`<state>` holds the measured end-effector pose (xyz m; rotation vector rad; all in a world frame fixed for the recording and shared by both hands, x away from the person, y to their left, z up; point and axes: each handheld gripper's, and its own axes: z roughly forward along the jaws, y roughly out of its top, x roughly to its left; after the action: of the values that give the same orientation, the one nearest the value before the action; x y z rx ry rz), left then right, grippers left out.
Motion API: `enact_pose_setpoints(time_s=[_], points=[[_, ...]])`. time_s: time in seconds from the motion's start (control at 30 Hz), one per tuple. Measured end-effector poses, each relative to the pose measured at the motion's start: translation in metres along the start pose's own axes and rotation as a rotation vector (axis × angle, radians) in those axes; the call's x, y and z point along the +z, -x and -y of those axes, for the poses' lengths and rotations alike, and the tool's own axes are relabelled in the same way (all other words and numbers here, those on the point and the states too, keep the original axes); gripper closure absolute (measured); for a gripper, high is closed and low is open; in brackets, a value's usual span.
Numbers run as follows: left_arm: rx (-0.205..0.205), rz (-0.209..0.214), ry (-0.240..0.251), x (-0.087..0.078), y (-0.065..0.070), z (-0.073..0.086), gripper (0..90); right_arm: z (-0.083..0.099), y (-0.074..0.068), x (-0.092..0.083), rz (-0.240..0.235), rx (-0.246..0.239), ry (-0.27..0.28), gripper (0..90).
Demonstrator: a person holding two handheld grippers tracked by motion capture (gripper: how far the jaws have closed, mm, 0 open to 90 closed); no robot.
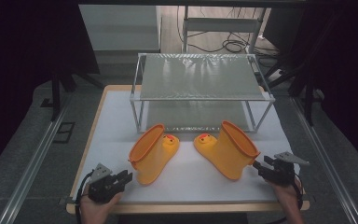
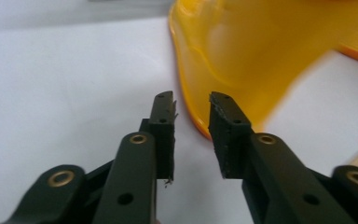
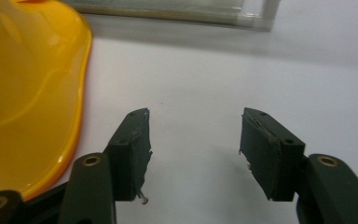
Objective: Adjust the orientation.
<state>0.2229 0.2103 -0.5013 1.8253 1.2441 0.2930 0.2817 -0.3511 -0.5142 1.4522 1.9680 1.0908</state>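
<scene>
1. Left claw [image 1: 127, 178] is held low at the near left of the table [image 1: 191, 186], jaws partly spread with nothing between them. In the left gripper view the pads line up on the rim of the left boot [image 1: 153, 153], presumably so one jaw can go inside the shaft and one outside.
2. Right claw [image 1: 257, 165] is held at the near right, jaws spread wide and empty. In the right gripper view the right boot [image 3: 25, 100] sits off to one side of the gap, so it is staged beside the boot rather than on it.
3. Right claw tip looks to be just at the rim of the right boot [image 1: 228, 150]; contact cannot be confirmed from the high view.
4. Both yellow boots are laid on their sides mid-table, openings turned toward the near corners, toes pointed inward at each other. Each opening thus faces its own claw, which suits a rim pinch.
5. Duck faces at the toes are set close together, not touching.
6. A wire-frame shelf rack [image 1: 200, 77] is stood behind the boots, both levels bare. Likely the destination, given one boot per claw.
</scene>
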Motion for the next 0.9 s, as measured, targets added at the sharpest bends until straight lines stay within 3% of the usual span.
enact_pose_setpoints(time_s=[0.13, 0.23, 0.4, 0.6, 0.8, 0.9], points=[[-0.002, 0.050, -0.045, 0.010, -0.008, -0.015, 65.6, -0.001, -0.002, -0.001, -0.042, -0.020, 0.004, 46.7], [-0.009, 0.049, -0.031, 0.010, -0.011, -0.022, 64.1, 0.000, -0.002, -0.003, -0.064, -0.041, 0.006, 48.0], [0.003, 0.070, -0.083, 0.008, -0.011, -0.024, 53.3, -0.001, -0.002, -0.008, -0.089, -0.054, 0.010, 53.0], [0.014, 0.090, -0.112, 0.010, -0.013, -0.025, 49.7, -0.001, -0.006, -0.008, -0.141, -0.084, -0.002, 69.0], [0.003, 0.092, -0.097, 0.012, -0.016, -0.027, 47.4, -0.003, -0.015, 0.004, -0.204, -0.172, -0.022, 80.3], [0.005, 0.092, -0.100, 0.012, -0.015, -0.026, 47.0, -0.005, -0.020, 0.007, -0.227, -0.194, -0.032, 88.9]])
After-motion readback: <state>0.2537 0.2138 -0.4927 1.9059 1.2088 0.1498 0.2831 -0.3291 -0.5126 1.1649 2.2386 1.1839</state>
